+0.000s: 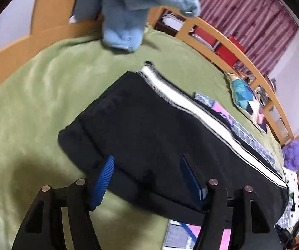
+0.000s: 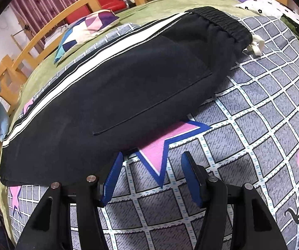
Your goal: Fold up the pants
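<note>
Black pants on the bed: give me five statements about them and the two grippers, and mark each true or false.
1. The pants carry a white side stripe. True.
2. The left gripper is shut on the pants. False: its jaws are open, held over the fabric.
3. The right gripper is open. True.
4. The pants lie on a bare wooden floor. False: they lie on a checked blanket.
5. A drawstring shows at the waistband. True.

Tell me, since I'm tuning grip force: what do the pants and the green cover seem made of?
The black pants look like matte, thick knit fleece, with a gathered elastic waistband and a smooth white side stripe. The green cover looks like plush fleece: soft sheen, short nap.
</note>
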Tool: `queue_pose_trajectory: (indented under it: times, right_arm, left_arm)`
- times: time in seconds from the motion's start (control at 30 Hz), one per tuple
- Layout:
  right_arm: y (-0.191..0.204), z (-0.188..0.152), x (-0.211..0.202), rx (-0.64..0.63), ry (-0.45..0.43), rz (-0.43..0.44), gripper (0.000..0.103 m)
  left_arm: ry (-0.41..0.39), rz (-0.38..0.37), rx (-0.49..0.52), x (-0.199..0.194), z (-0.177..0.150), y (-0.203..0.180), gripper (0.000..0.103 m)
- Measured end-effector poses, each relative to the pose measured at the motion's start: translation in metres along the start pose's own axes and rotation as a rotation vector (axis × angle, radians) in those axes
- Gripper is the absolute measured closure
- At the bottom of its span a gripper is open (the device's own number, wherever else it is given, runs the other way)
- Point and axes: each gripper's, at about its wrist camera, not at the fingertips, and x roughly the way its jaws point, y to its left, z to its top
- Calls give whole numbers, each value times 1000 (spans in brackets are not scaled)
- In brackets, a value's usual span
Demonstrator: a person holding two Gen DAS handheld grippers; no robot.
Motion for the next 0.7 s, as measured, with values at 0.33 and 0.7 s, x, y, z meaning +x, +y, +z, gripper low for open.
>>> queue_pose_trajectory:
  times: [0.33, 0.7]
  right_arm:
    - [3, -8, 2, -34, -8, -23, 45]
    - [-8, -5, -1, -3, -17, 6, 45]
  left_arm:
    - [-48, 112, -92, 37, 19, 24, 58]
    - [-83, 83, -87, -15, 13, 42, 98]
